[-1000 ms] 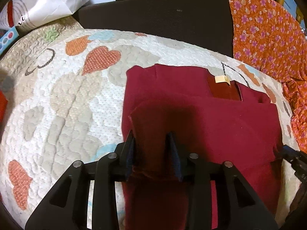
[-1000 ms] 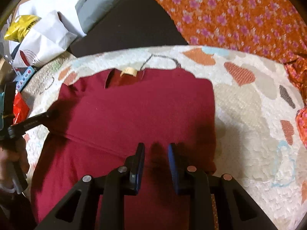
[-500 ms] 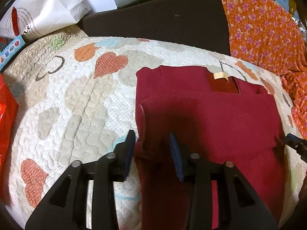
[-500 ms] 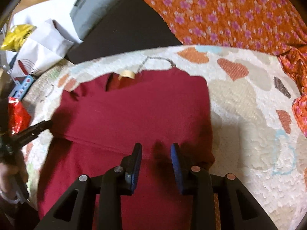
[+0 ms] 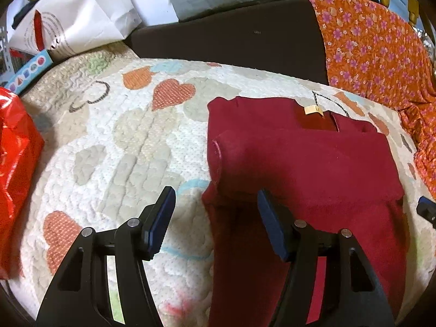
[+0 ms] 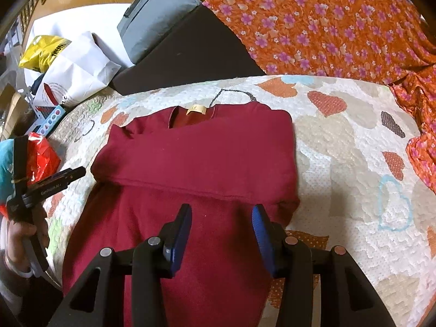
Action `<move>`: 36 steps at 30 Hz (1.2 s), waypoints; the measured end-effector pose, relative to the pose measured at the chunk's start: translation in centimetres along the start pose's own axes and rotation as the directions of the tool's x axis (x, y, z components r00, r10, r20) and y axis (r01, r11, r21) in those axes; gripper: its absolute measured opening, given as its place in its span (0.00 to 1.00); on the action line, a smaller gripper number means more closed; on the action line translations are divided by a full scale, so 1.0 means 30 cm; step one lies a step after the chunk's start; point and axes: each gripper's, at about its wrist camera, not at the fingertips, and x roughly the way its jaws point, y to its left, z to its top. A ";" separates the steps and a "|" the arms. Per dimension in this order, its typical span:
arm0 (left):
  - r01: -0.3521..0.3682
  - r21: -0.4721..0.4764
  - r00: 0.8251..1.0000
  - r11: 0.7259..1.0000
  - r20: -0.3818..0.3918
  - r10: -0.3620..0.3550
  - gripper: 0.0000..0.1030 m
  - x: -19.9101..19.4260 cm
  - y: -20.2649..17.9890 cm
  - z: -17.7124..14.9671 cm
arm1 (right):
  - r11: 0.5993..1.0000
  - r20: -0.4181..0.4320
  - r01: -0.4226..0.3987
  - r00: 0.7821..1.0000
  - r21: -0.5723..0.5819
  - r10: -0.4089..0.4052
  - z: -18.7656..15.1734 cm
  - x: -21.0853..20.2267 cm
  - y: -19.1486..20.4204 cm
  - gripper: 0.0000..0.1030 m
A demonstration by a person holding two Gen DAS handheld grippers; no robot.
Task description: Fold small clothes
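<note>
A dark red top (image 5: 305,163) lies on a heart-patterned quilt (image 5: 130,141), with its sleeves folded across its body and a tan neck label (image 5: 313,109) at the far end. It also shows in the right wrist view (image 6: 196,160). My left gripper (image 5: 215,207) is open and empty, hovering over the top's left edge. My right gripper (image 6: 222,218) is open and empty, just above the top below the folded band. The left gripper also shows at the left in the right wrist view (image 6: 54,179).
A dark cushion (image 5: 231,35) and orange floral fabric (image 5: 376,49) lie behind the quilt. White paper bags (image 5: 70,24) and a red foil bag (image 5: 13,163) are at the left. A grey pouch (image 6: 155,16) sits at the back.
Both grippers have opened, let go of the red cloth and drawn back. The left one has shifted left, off the top's edge.
</note>
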 end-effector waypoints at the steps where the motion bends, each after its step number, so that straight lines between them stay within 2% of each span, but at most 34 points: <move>1: -0.001 0.003 1.000 1.000 0.002 0.001 0.61 -0.004 -0.001 -0.004 | 1.000 -0.002 0.002 1.000 0.002 -0.002 -0.004 0.004 -0.002 0.43; 7: 0.019 0.016 1.000 1.000 -0.009 -0.019 0.61 -0.010 -0.012 -0.023 | 0.998 -0.023 0.070 0.997 -0.009 -0.070 -0.017 0.044 -0.016 0.43; 13: 0.059 -0.010 0.998 0.998 -0.029 -0.059 0.61 -0.006 -0.019 -0.025 | 0.996 -0.026 0.086 0.996 -0.002 -0.086 -0.016 0.050 -0.032 0.43; 25: 0.126 -0.045 0.991 0.991 -0.038 -0.128 0.61 0.003 -0.018 -0.017 | 0.997 -0.037 0.075 0.997 0.021 -0.074 -0.015 0.061 -0.053 0.43; 36: 0.186 -0.089 0.979 0.979 -0.070 -0.192 0.61 0.072 -0.015 0.025 | 0.994 -0.024 0.050 0.999 0.092 -0.048 0.011 0.082 -0.102 0.43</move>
